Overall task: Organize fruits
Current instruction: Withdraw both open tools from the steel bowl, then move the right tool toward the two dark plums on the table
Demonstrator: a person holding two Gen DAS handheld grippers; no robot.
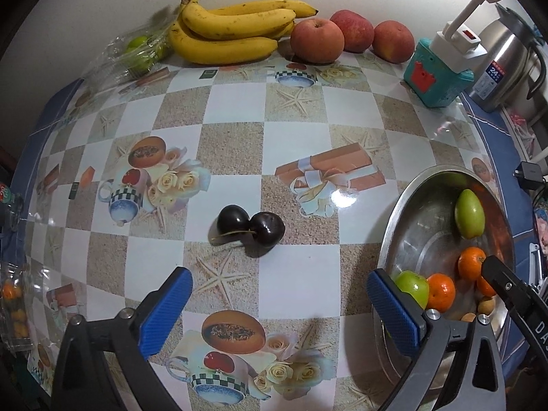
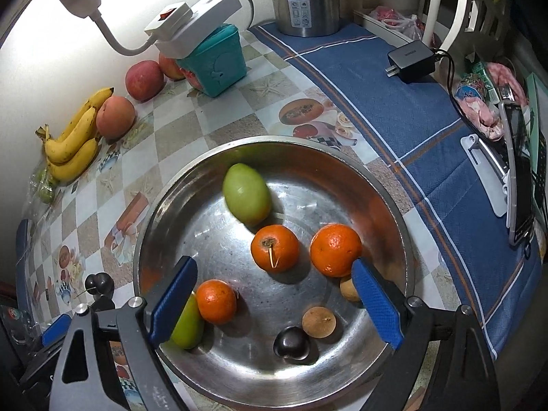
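Left claw point(image 1: 279, 311), its blue-padded jaws spread wide and empty, hangs just short of two glossy dark cherries point(image 1: 251, 227) lying ahead of it, touching, one thin stem across them. Small, smooth and soft-skinned, they probably bruise easily and roll; a light pinch across one body seems safest. Right claw point(image 2: 275, 304), likewise open and empty, hovers over the round steel bowl point(image 2: 394, 205) holding small oranges point(image 2: 275, 247). Only the right view shows a dark cherry point(image 2: 292, 342) already inside.

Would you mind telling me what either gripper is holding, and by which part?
Nothing: the left gripper is open above the cherries, the right gripper open over the bowl.
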